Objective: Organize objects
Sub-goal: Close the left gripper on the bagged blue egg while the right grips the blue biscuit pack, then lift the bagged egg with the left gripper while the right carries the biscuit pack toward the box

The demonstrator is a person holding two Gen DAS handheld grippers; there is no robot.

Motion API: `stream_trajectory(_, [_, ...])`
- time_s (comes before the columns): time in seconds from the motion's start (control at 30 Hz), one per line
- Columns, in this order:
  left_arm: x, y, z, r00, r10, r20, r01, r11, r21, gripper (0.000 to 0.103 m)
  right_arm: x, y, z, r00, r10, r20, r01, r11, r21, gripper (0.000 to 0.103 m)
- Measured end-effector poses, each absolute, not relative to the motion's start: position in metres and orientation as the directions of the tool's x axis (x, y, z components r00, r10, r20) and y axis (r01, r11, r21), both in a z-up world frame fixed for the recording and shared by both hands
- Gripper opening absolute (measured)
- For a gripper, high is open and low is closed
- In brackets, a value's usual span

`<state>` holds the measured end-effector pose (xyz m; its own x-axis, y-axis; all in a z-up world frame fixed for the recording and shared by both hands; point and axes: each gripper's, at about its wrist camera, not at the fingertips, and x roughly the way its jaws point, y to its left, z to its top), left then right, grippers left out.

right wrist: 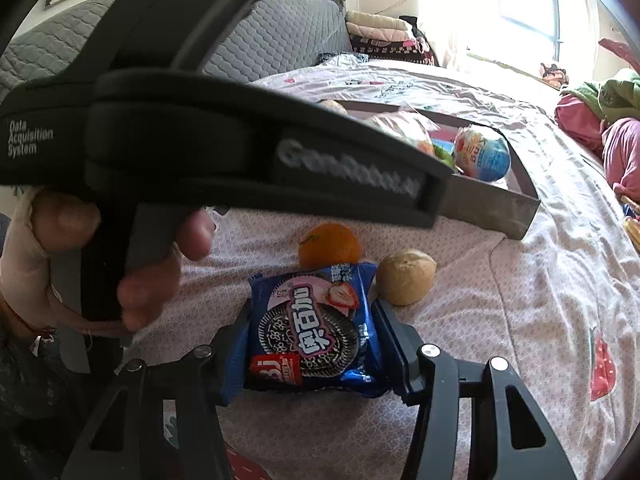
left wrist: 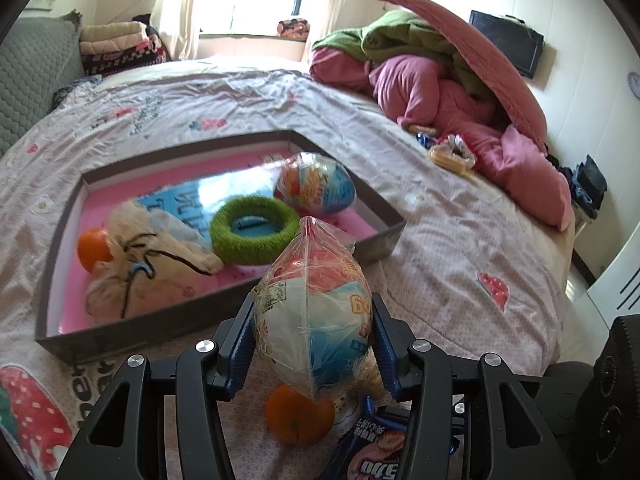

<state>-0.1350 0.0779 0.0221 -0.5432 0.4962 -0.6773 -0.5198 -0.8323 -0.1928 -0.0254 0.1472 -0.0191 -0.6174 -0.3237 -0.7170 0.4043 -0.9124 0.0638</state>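
Left wrist view: left gripper (left wrist: 314, 344) pinching a wrapped toy egg (left wrist: 316, 320), plastic-bagged, red/blue/white print, held up just short of the tray's near wall. Tray (left wrist: 224, 292) = shallow grey box w/ pink floor, on the bed. Already inside: second wrapped egg (left wrist: 316, 188) at far right corner, green fuzzy ring (left wrist: 254, 234) mid, cream drawstring pouch (left wrist: 156, 264) near left, orange (left wrist: 93, 249) touching pouch at left wall. So roughly half sorted, by the look of it. Outside tray, on sheet beneath held egg: another orange (left wrist: 298, 416), blue cookie pack (left wrist: 372, 452) just beside it.

Right wrist view: right gripper (right wrist: 312, 344) clamped on blue cookie pack (right wrist: 312, 328), strawberry-cream sandwich cookie art, crinkly foil, pack near sheet; lifted or resting, can't tell. Beyond pack, short of tray (right wrist: 488, 216): loose orange (right wrist: 330, 244) touching pack's far edge, tan walnut-like ball (right wrist: 406, 278) just beside pack corner. Left hand (right wrist: 100, 264) w/ its tool body crossing upper left, blocking most of tray.

Left to do, judged: egg, cookies, orange, tan ball into tray.
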Motion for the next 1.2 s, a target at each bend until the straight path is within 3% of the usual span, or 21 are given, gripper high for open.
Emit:
stream_trajectory(0.47, [-0.131, 0.053, 0.041, -0.595, 0.482, -0.643, -0.480, -0.855, -0.197, 0.053, -0.025, 0.153, -0.010, -0.650, -0.342, -0.679, 0.395, -0.915, 0.083, 0.054])
stream_trajectory(1.2, [-0.128, 0.014, 0.070, -0.705, 0.412, -0.577, -0.395, -0.904, -0.163, 0.053, -0.012, 0.179, 0.028, -0.782, -0.326, -0.532, 0.316, -0.942, 0.113, 0.053])
